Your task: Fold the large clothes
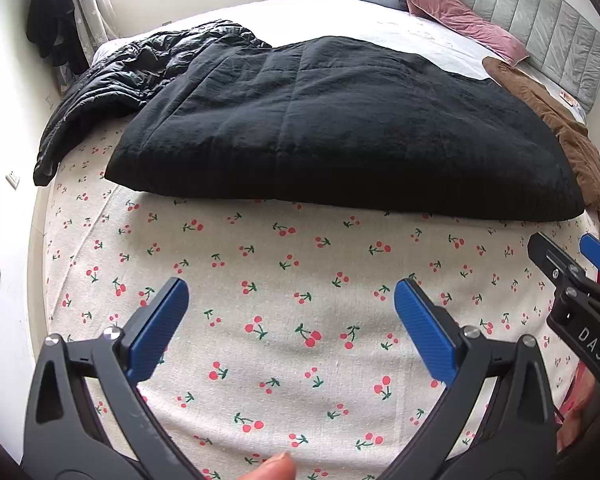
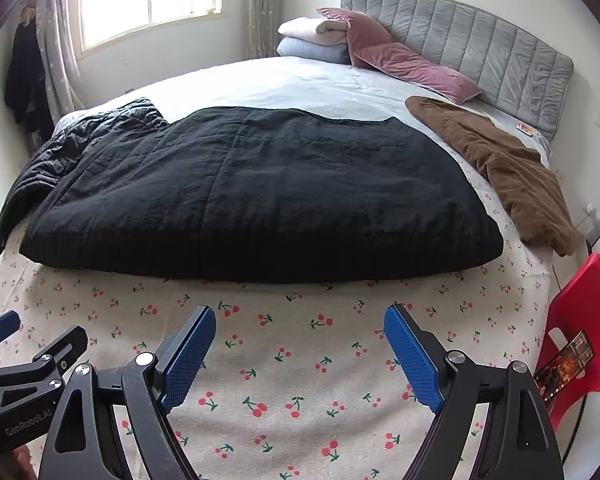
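The bulky black quilted garment [image 2: 256,196] lies ahead, long axis crosswise; left gripper [image 1: 292,328] and right gripper [image 2: 300,356] both gape empty, about equally near.

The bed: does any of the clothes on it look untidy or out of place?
Yes. The shiny black puffer jacket lies crumpled at the far left edge, partly under the folded black garment. The brown garment sprawls unfolded at the right edge.
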`<state>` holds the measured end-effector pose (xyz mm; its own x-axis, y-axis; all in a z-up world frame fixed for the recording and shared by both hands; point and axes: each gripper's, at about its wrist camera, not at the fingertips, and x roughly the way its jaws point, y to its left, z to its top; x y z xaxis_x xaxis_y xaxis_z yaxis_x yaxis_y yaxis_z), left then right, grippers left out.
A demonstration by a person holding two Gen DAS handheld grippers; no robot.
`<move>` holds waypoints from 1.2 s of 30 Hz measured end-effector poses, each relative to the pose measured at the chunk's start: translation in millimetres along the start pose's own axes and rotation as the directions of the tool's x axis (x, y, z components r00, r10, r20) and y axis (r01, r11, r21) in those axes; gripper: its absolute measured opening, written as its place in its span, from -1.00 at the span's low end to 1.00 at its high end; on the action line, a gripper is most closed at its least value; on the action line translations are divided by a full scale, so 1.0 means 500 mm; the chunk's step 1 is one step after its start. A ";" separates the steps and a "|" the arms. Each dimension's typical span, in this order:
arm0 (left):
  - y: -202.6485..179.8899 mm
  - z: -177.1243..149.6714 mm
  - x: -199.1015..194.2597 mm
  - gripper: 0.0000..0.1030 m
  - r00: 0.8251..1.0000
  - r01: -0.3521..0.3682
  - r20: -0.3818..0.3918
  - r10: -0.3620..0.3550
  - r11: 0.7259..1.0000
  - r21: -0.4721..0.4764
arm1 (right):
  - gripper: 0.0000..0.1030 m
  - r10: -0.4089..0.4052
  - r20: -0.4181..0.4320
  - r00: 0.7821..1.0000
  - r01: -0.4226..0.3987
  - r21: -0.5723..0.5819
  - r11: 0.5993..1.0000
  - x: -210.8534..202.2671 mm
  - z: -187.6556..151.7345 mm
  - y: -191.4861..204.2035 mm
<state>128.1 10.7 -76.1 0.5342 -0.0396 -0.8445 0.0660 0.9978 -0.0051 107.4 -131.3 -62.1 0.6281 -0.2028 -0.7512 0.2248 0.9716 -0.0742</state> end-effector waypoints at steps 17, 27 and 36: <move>-0.001 0.000 0.002 0.99 1.000 -0.012 0.006 0.012 1.000 0.012 | 0.70 0.002 -0.006 1.000 -0.002 -0.002 1.000 0.003 -0.002 0.003; -0.002 0.000 0.001 0.99 1.000 -0.012 0.005 0.012 1.000 0.015 | 0.70 0.001 -0.007 1.000 -0.001 -0.002 1.000 0.004 -0.002 0.004; -0.002 0.000 0.000 0.99 1.000 -0.013 0.008 0.012 1.000 0.014 | 0.70 0.001 -0.008 1.000 -0.001 -0.001 1.000 0.004 -0.002 0.005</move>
<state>127.8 9.7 -76.1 0.5414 -0.0276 -0.8403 0.0709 0.9974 0.0129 108.8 -129.3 -64.5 0.6223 -0.2010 -0.7565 0.2233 0.9719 -0.0745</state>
